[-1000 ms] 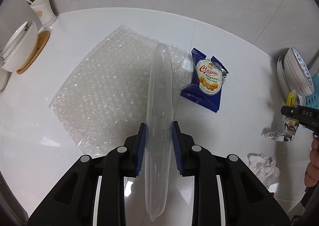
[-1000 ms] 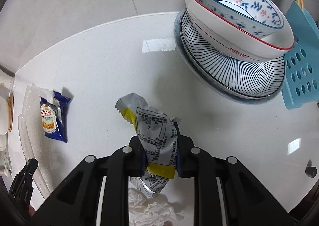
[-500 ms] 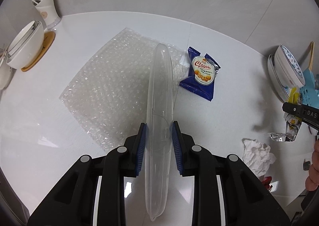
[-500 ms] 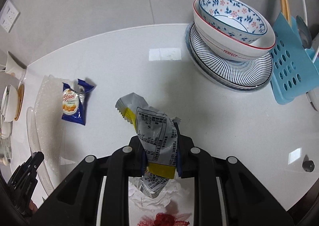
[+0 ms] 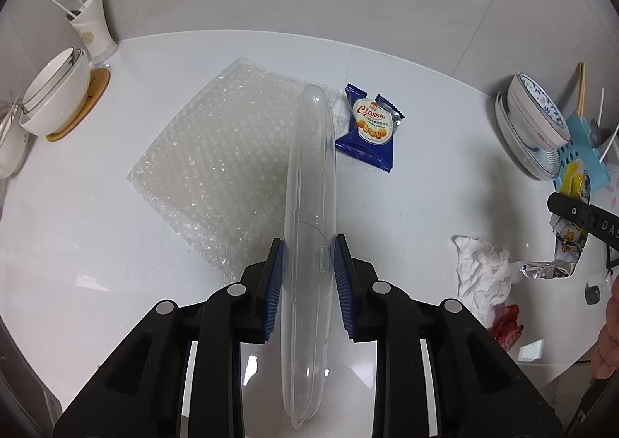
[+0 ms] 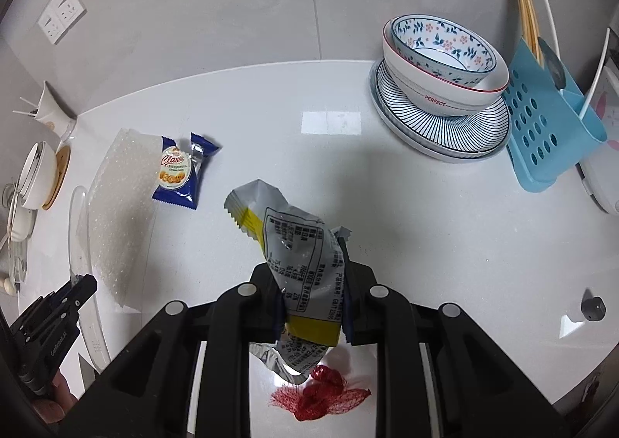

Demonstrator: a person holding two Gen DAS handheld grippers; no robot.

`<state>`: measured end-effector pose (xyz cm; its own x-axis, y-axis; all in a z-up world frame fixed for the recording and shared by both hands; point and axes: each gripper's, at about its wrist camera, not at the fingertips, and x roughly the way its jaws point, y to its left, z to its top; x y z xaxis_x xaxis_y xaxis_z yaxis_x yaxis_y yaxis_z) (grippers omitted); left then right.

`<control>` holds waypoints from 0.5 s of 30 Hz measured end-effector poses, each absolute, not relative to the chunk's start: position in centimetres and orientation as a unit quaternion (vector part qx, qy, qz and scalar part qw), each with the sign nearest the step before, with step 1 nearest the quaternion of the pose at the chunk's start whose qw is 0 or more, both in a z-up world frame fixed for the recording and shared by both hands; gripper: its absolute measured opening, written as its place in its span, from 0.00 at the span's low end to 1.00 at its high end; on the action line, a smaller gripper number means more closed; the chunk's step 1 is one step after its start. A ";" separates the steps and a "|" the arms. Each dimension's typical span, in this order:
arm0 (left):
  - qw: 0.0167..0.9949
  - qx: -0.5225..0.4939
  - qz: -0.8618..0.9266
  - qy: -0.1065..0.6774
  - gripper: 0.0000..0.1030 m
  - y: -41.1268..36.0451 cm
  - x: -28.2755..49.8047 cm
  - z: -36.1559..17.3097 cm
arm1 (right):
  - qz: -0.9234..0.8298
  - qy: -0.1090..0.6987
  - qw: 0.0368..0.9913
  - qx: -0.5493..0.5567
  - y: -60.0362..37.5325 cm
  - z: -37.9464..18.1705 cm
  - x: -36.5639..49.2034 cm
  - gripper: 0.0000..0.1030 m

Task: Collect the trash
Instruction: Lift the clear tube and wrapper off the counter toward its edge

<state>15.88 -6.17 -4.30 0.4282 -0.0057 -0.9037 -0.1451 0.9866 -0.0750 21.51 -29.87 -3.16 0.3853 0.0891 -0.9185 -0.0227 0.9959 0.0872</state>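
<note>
My left gripper (image 5: 308, 279) has its jaws pinching a long clear plastic case (image 5: 309, 206) that stands on edge and runs from the bottom centre of the left wrist frame up toward the middle. Behind it, a sheet of bubble wrap (image 5: 224, 151) lies flat on the white bench (image 5: 116, 244), filling the centre left of that frame. A blue cookie packet (image 5: 369, 126) lies just right of the case's far tip, touching the wrap's edge. At lower right, a crumpled white tissue (image 5: 481, 271) rests on the bench with a bit of red mesh netting (image 5: 506, 325) just below it.

My right gripper (image 6: 311, 296) has its jaws closed on a crinkled silver and yellow wrapper (image 6: 298, 248), held above the bench in the lower centre of the right wrist frame. Under it, at bottom centre, the red netting lies on the bench. In the upper right of that frame, two bowls (image 6: 445, 62) are stacked on striped plates (image 6: 437, 128), beside a blue perforated holder (image 6: 545, 128) with chopsticks (image 6: 524, 0) in it. At far left sit a white bowl on a wooden coaster (image 6: 36, 175) and a white cup (image 6: 50, 109).
</note>
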 end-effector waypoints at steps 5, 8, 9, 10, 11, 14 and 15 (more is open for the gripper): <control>0.842 -0.066 0.035 0.534 0.24 -6.6 14.5 -4.1 | 0.047 0.544 0.837 0.033 -29.5 -2.5 19.8 0.19; 0.843 -0.060 0.031 0.533 0.24 -7.0 13.7 -3.8 | 0.052 0.537 0.841 0.036 -29.3 -2.1 18.7 0.19; 0.844 -0.059 0.030 0.532 0.24 -7.0 13.4 -3.8 | 0.054 0.534 0.843 0.036 -29.3 -2.0 18.2 0.19; 0.844 -0.059 0.028 0.532 0.24 -7.1 13.2 -3.7 | 0.054 0.532 0.844 0.035 -29.2 -1.9 17.8 0.19; 0.845 -0.058 0.027 0.531 0.24 -7.2 12.9 -3.6 | 0.054 0.531 0.845 0.034 -29.2 -1.8 17.4 0.19; 0.847 -0.057 0.022 0.528 0.24 -7.5 12.0 -3.2 | 0.055 0.526 0.848 0.032 -29.1 -1.7 16.0 0.19; 0.848 -0.057 0.020 0.527 0.24 -7.6 11.7 -3.1 | 0.056 0.525 0.849 0.031 -29.1 -1.6 15.6 0.19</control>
<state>11.66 -7.60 -3.14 0.4432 -0.0263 -0.8961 -0.0938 0.9927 -0.0755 15.65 -29.10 -1.65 0.4421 0.1269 -0.8879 -0.0618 0.9919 0.1110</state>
